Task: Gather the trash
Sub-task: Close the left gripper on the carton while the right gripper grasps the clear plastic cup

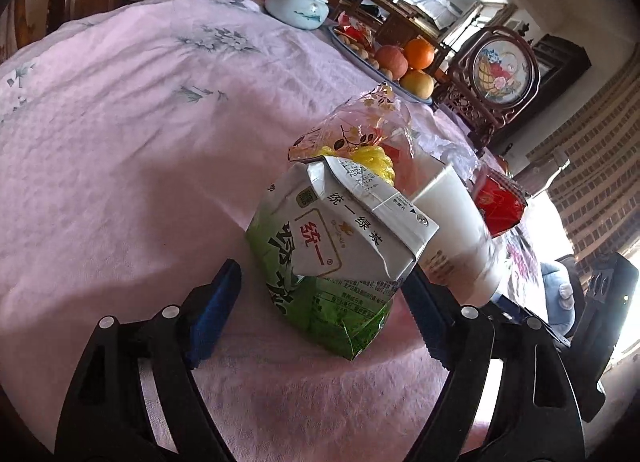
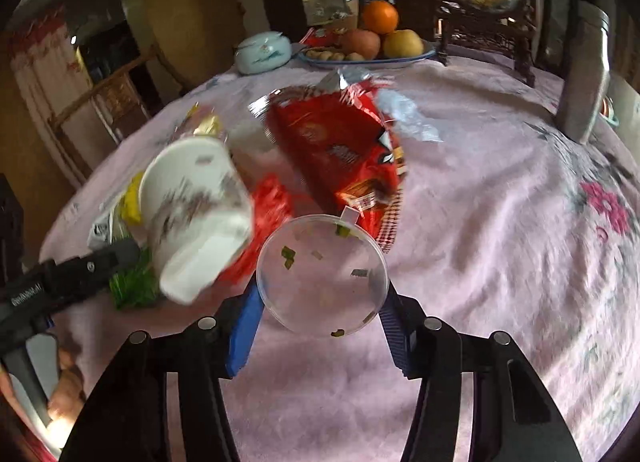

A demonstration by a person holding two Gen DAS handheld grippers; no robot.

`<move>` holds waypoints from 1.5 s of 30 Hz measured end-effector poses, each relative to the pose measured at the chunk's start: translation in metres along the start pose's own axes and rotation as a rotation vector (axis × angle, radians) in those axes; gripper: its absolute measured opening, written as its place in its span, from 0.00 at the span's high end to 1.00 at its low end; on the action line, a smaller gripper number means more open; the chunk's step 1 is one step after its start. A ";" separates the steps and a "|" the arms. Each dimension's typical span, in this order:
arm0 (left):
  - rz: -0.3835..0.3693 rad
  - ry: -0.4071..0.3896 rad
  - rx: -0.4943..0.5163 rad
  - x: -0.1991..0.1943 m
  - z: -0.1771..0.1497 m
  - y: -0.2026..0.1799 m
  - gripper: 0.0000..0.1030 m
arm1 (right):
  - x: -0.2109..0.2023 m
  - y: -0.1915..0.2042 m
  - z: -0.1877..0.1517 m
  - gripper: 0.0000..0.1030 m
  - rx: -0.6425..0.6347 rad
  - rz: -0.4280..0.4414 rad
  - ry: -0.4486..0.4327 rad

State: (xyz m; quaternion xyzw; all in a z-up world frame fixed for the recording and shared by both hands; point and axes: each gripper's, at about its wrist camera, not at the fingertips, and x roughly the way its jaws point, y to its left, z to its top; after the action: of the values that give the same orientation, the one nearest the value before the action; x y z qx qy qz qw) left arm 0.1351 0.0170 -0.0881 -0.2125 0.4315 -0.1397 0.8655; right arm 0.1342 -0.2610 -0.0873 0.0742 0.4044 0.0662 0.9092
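Evidently gathering rubbish, the left gripper (image 1: 320,302) spread around the tea carton (image 1: 332,254); the right gripper (image 2: 320,322) clamped the clear lid (image 2: 322,274), red wrapper (image 2: 336,149) at twelve o'clock.

A crumpled green tea carton (image 1: 332,258) stands beside a tipped white cup (image 1: 456,229) and red wrapper (image 2: 340,149).

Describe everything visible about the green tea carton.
The green tea carton is a crumpled gable-top paper box, green below, grey-white above, printed with red and black Chinese lettering. Its top flap is torn open and bent. It stands tilted on the pink tablecloth between the open left tongs, beside a white paper cup.
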 end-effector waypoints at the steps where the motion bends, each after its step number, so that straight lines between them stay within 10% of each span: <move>1: 0.001 -0.001 0.002 -0.002 -0.003 0.000 0.23 | -0.006 -0.005 -0.001 0.46 0.006 -0.004 -0.024; 21: 0.010 -0.091 0.228 -0.016 -0.018 -0.035 0.40 | -0.012 -0.012 -0.006 0.46 0.029 -0.011 -0.052; 26: 0.015 -0.024 0.096 -0.004 -0.006 -0.015 0.13 | -0.010 -0.012 -0.005 0.47 0.030 -0.006 -0.038; 30: -0.012 0.029 0.008 0.007 0.011 -0.001 0.11 | -0.010 -0.011 -0.006 0.36 0.028 0.001 -0.022; 39: -0.117 -0.020 0.083 -0.020 -0.007 -0.003 0.51 | -0.014 -0.018 -0.008 0.27 0.063 0.034 -0.025; 45: -0.164 -0.109 0.074 -0.072 -0.021 0.016 0.52 | -0.015 -0.024 -0.009 0.25 0.092 0.071 -0.016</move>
State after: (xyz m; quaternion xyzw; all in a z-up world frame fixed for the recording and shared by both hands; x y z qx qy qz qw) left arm 0.0770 0.0561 -0.0575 -0.2226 0.3595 -0.2142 0.8805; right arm 0.1192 -0.2866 -0.0871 0.1309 0.3966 0.0793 0.9051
